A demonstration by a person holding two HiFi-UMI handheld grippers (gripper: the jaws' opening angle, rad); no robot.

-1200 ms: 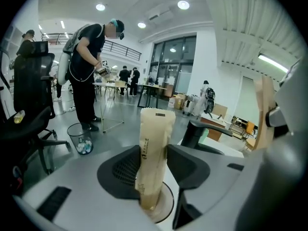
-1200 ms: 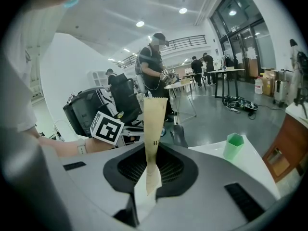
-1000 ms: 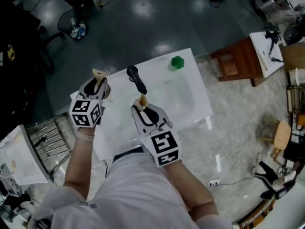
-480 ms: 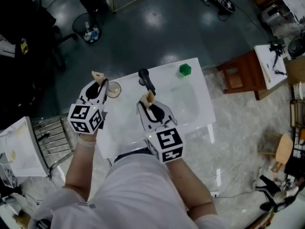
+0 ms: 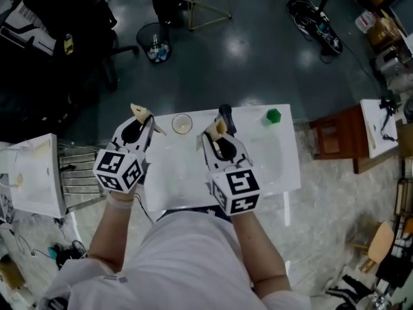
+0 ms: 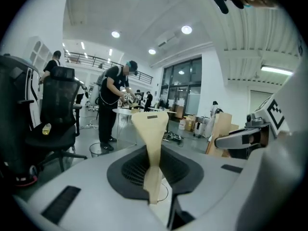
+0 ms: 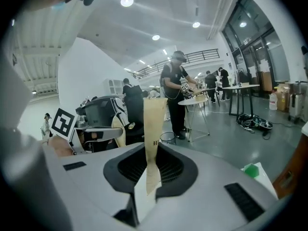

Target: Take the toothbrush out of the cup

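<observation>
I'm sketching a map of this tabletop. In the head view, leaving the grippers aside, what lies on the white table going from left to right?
cup → black handle → green block

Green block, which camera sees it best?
The head view. It shows the whole green block from above, near the far right corner of the white table. The right gripper view shows the green block only small and low on the right. The left gripper view doesn't show it.
</observation>
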